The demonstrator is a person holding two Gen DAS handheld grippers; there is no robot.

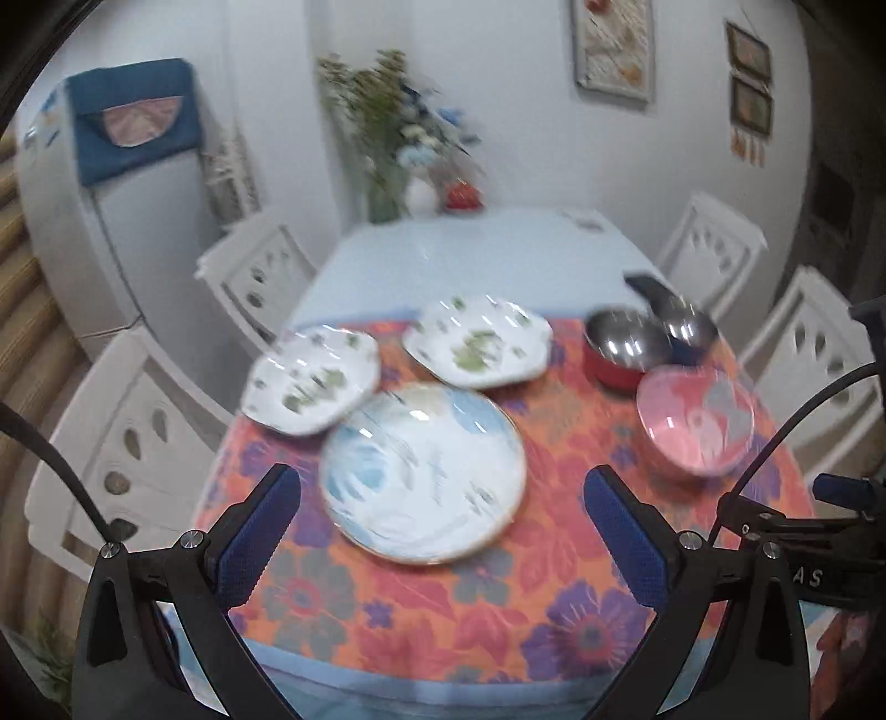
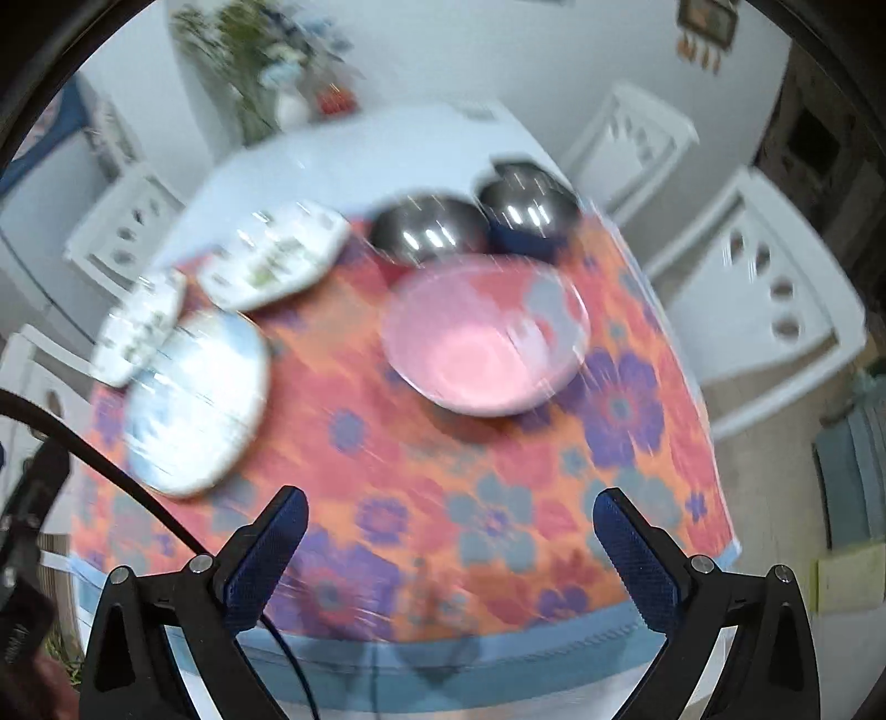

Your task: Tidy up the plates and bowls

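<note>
With nothing yet gathered, both the left gripper and right gripper were held wide and empty over the near table edge, the blue round plate left, pink bowl right, so an approach was judged next.

I am in a home dining room: a table under an orange floral cloth carries patterned plates and bowls, white carved chairs ring it, a white fridge stands in the corner, framed pictures hang above a flower vase
</note>
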